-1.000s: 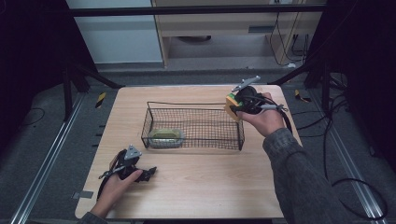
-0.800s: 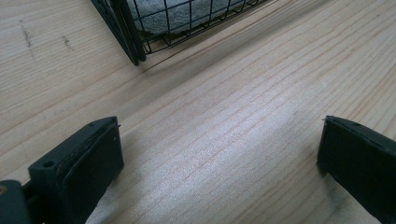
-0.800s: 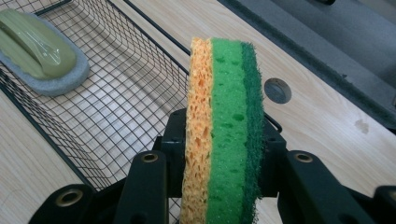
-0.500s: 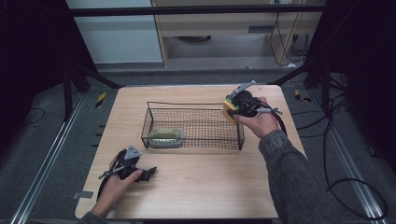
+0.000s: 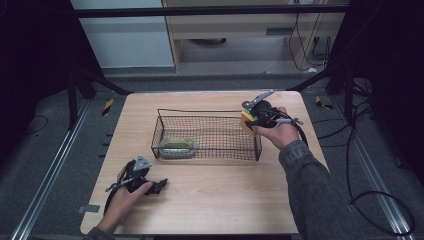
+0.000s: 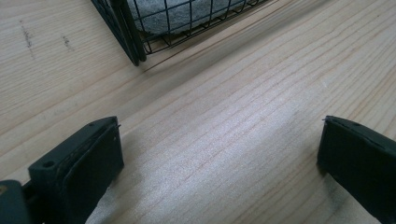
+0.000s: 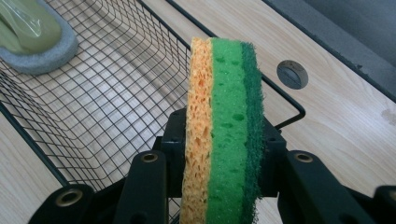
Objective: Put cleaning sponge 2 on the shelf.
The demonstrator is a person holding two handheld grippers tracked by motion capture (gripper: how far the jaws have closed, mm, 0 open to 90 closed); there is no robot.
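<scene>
A: Item one, please. What am I holding in the right hand-held gripper (image 7: 224, 186)?

B: A layered sponge (image 7: 224, 126): a porous orange layer, a bright green foam layer, and a thin dark green scouring face. It stands on edge, pinched between the jaws with the pads pressing on its orange and dark green sides.

A: Location, taking the wire basket (image 5: 207, 134) as my landmark?

B: In the high view the sponge (image 5: 248, 122) sits at the basket's right end, just over the far right corner of the rim. From the right gripper view it rises in front of the basket's mesh floor, with the rim wire passing behind it.

A: Item two, contents of the basket?

B: One pale green bar on a grey tray (image 5: 175, 145), lying at the basket's left end, well apart from the sponge.

A: Item three, my left hand-held gripper (image 5: 152, 186)?

B: Resting low over the desk (image 5: 215, 200), in front of the basket's near left corner. Jaws stand wide apart with bare wood between them.

A: Changes since the earlier frame?

B: The right hand-held gripper has come down and inward: a second ago it held the sponge higher and off the basket's right end, and now it is at the rim. The grip on the sponge is unchanged. The left one has kept its place, and the bar in the basket has not shifted.
</scene>
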